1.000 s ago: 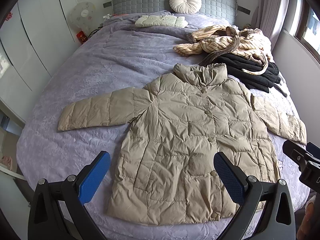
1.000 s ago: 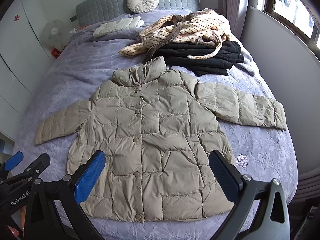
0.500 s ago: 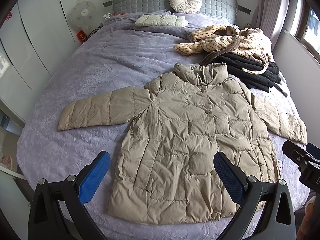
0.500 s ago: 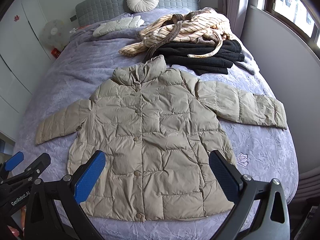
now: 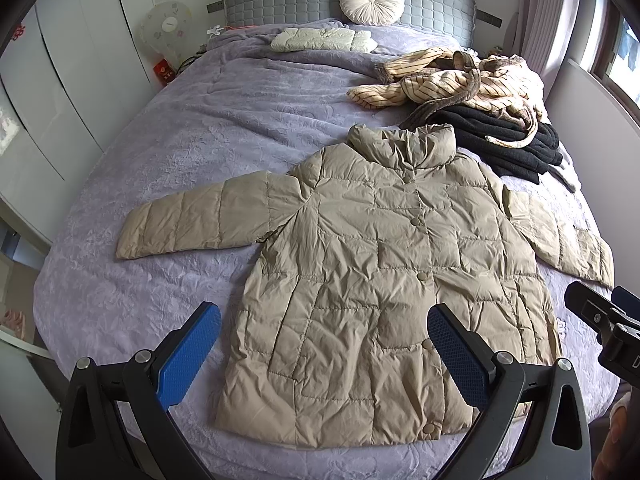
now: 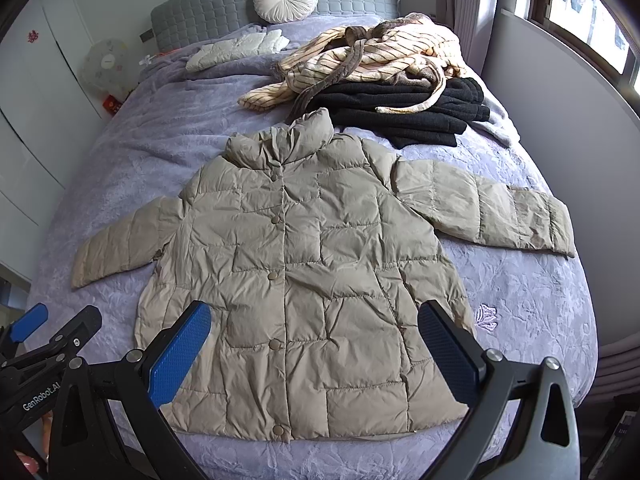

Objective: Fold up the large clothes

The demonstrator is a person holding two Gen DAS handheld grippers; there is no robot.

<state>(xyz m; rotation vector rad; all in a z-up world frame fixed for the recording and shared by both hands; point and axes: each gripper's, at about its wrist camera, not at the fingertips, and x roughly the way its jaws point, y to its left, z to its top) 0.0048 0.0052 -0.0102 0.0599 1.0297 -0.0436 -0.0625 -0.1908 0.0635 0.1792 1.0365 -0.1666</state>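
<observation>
Flat on the bed [image 5: 120, 300], the coat [image 5: 384, 272] is laid collar-far, hem-near. Both the left gripper [image 5: 324, 352] and right gripper [image 6: 316, 348] are held wide apart, empty, probably above the hem.

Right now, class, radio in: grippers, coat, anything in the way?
Left gripper open, right gripper open, both empty. Beige puffer coat flat, buttoned, sleeves spread, unfolded. Clothes pile beyond the collar, off the coat.

Quilted beige jacket [image 5: 384, 264] with slight sheen lies on matt, embossed lavender bedspread [image 5: 168, 168].
</observation>
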